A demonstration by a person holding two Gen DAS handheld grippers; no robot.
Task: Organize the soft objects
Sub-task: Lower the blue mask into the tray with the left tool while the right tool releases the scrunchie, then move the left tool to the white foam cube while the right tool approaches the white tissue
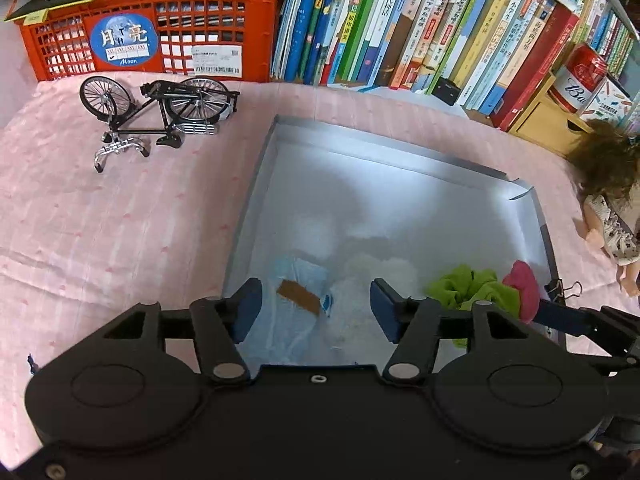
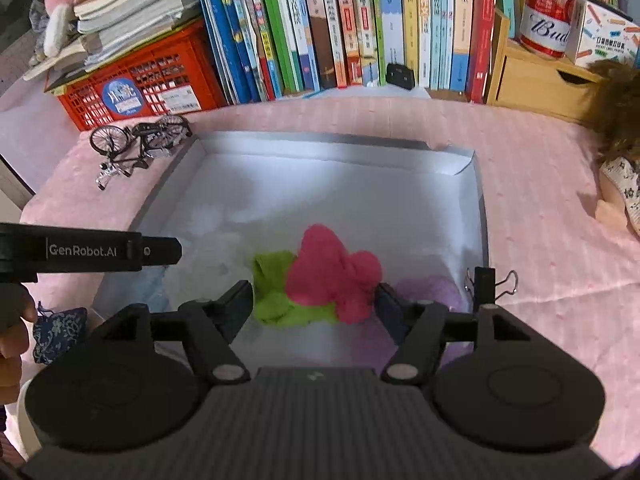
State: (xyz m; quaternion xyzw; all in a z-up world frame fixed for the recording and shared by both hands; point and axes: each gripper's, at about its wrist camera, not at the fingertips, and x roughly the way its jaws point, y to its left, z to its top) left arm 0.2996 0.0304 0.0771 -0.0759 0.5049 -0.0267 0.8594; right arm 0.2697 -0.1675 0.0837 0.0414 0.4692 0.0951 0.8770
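Note:
A silver tray (image 1: 400, 168) lies on the pink tablecloth. Inside it, a light-blue cloth with a brown label (image 1: 298, 296) and a white fluffy cloth (image 1: 360, 276) lie between the fingers of my left gripper (image 1: 316, 304), which is open and presses on neither. In the right wrist view a pink cloth (image 2: 332, 272) rests on a green cloth (image 2: 276, 300), both between the spread fingers of my open right gripper (image 2: 316, 300). A pale purple cloth (image 2: 428, 292) lies by its right finger. The green cloth (image 1: 464, 284) and pink cloth (image 1: 522, 284) also show beside the left gripper.
A model bicycle (image 1: 156, 112) lies left of the tray, before a red crate (image 1: 152, 40) and a row of books (image 1: 400, 20). A doll (image 1: 608, 208) lies at the right. A blue patterned pouch (image 2: 60, 332) sits outside the tray's near left corner. A binder clip (image 2: 500, 280) grips the right rim.

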